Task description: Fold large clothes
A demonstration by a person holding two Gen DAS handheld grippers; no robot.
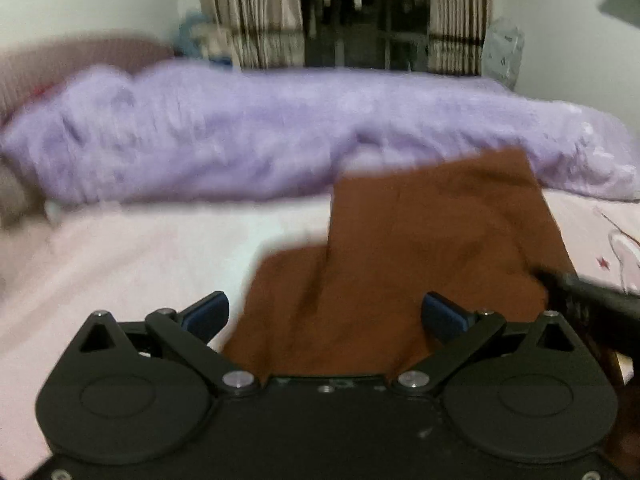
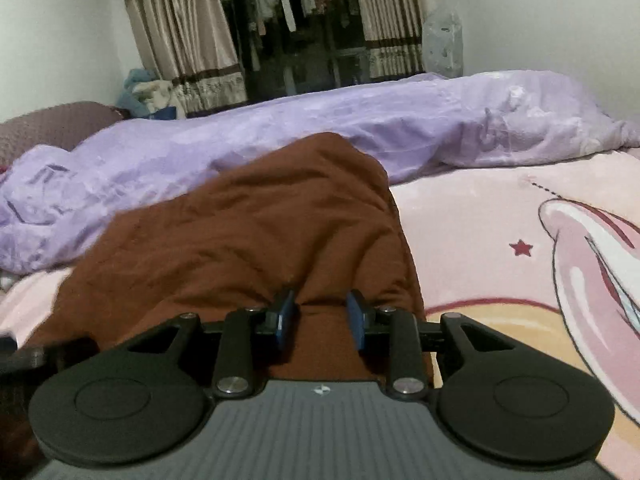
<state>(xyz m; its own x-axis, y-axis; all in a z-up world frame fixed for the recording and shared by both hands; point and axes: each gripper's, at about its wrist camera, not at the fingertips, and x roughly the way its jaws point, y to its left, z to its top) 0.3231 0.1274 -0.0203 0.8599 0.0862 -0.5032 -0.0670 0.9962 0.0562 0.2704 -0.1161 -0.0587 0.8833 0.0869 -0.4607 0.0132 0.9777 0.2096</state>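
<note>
A large brown garment (image 1: pixel 420 248) lies partly folded on the pink bed sheet (image 1: pixel 120 264). My left gripper (image 1: pixel 326 312) is open wide, its blue pads apart, with the garment's near edge between and under them. In the right wrist view the same brown garment (image 2: pixel 248 232) bunches up in front of my right gripper (image 2: pixel 322 316). Its blue pads stand partly apart with a fold of the cloth lying between them. The right gripper's black arm (image 1: pixel 592 292) shows at the right of the left wrist view.
A rumpled purple duvet (image 2: pixel 360 128) lies across the far side of the bed. The pink sheet (image 2: pixel 500 240) carries a cartoon print at the right. Striped curtains (image 2: pixel 188 40) and a dark window stand behind. A mauve headboard (image 2: pixel 52 124) is at the left.
</note>
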